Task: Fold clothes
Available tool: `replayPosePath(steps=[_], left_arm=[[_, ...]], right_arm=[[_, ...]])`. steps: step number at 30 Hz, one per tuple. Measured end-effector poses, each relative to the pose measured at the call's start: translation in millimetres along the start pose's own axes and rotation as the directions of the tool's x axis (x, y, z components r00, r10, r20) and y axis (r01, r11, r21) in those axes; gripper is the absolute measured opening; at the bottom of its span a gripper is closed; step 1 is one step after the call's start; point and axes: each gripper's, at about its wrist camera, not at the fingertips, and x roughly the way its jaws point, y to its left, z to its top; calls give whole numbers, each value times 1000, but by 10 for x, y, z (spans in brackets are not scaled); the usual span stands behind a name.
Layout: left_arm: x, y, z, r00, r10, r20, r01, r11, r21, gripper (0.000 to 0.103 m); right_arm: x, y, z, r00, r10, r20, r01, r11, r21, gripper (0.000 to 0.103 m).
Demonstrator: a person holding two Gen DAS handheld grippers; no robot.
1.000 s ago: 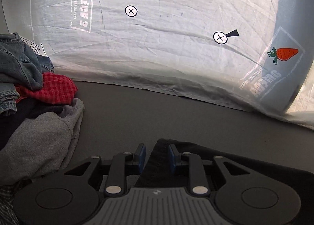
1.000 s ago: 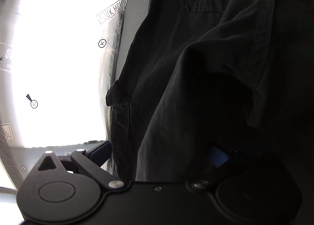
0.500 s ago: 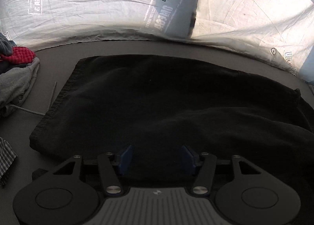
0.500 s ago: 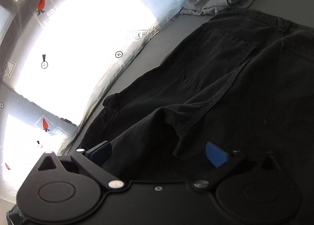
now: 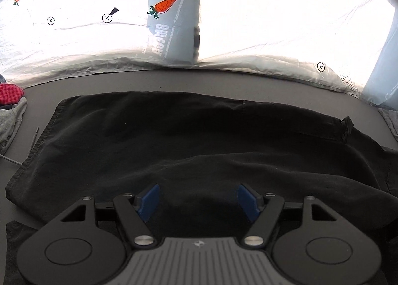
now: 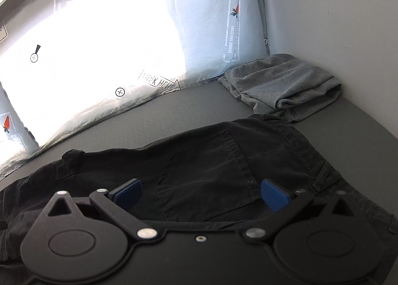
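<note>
A pair of black trousers (image 5: pixel 174 140) lies folded over on the grey table (image 5: pixel 174 81), its hem end at the left. My left gripper (image 5: pixel 197 198) hangs just above the cloth with its blue pads apart and still opening; nothing is pinched between them. In the right wrist view the waist end of the black trousers (image 6: pixel 223 165) shows a back pocket and belt loops. My right gripper (image 6: pixel 199 194) stands open over that pocket, with its pads off the cloth.
A folded grey garment (image 6: pixel 283 86) lies in the far right corner by the white wall. A heap of unfolded clothes, red check (image 5: pixel 10 93) and grey (image 5: pixel 10 120), sits at the left edge. A printed white curtain (image 5: pixel 248 23) hangs behind the table.
My left gripper let go of the black cloth, opened wide and swung over the trousers. The right gripper lowered its end of the trousers onto the table and drew back, open.
</note>
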Motion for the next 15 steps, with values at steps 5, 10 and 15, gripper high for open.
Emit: replayPosePath(steps=[5,10,15], left_arm=[[220,-255,89,999,38,-16,-37,996,80,83],[580,-420,89,990,92,-103,-76,986,147,83],[804,-587,28,979,148,-138,-115,968,224,86]], right_arm=[[711,-515,259,997,-77,1,76,993,-85,103],[1328,-772,227,986,-165,-32,155,966,-205,103],[1687,-1141,194,980,-191,-56,177,966,-187,103]])
